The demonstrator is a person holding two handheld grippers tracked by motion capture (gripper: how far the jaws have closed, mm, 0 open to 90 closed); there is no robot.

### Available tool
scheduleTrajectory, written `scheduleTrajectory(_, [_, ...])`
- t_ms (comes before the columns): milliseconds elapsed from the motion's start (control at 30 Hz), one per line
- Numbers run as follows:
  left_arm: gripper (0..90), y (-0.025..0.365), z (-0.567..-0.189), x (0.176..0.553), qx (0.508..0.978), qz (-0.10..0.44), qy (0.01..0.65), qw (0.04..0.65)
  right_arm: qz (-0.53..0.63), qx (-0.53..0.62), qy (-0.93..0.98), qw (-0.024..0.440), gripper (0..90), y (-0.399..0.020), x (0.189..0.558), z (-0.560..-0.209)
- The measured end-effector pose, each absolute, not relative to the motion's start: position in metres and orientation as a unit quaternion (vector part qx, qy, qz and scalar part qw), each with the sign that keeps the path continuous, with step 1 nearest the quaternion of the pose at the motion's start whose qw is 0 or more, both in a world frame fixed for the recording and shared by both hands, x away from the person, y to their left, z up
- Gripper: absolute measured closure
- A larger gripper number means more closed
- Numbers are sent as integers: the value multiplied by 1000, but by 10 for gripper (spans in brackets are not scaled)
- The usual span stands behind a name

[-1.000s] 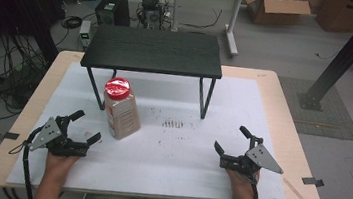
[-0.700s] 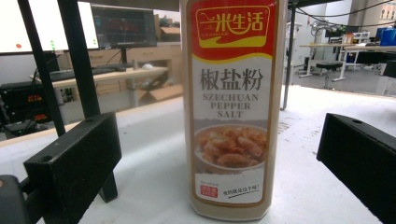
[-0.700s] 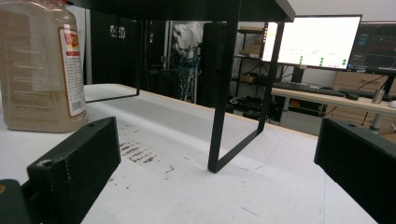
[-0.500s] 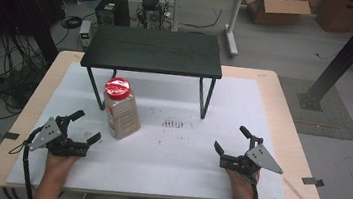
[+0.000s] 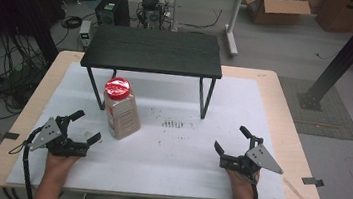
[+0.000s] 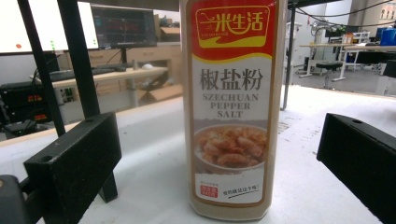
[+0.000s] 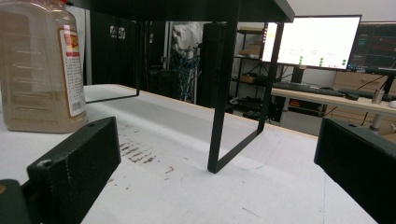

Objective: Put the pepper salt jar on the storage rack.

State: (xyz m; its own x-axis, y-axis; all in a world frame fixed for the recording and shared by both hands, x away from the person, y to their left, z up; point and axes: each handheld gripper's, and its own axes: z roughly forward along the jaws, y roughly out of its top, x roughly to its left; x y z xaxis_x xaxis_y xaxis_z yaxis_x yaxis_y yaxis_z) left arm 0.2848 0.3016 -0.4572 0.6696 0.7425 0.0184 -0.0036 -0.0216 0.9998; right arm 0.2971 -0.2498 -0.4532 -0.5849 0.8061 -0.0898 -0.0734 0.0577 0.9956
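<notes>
The upright Szechuan pepper salt bottle [image 5: 121,109] is found directly ahead of the wide-open, empty left gripper [image 5: 79,128], nearer than the right gripper [image 5: 231,141], also open and empty.

Your bottle: Szechuan pepper salt jar [image 5: 121,109] | red cap, tan powder | upright | on white mat beside black shelf's front-left leg

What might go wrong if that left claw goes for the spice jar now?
The jar is tall and narrow, so a nudge from one finger of the open left gripper might tip it. It also stands close to the black shelf's leg, so a wide swing may knock that leg.
</notes>
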Motion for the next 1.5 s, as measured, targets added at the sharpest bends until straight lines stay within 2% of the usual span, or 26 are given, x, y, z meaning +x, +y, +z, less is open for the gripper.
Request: scheduleTrajectory(1500, [2,302,-457,285,652,290,284,641,619,287,639,355,2,-249,297,-453])
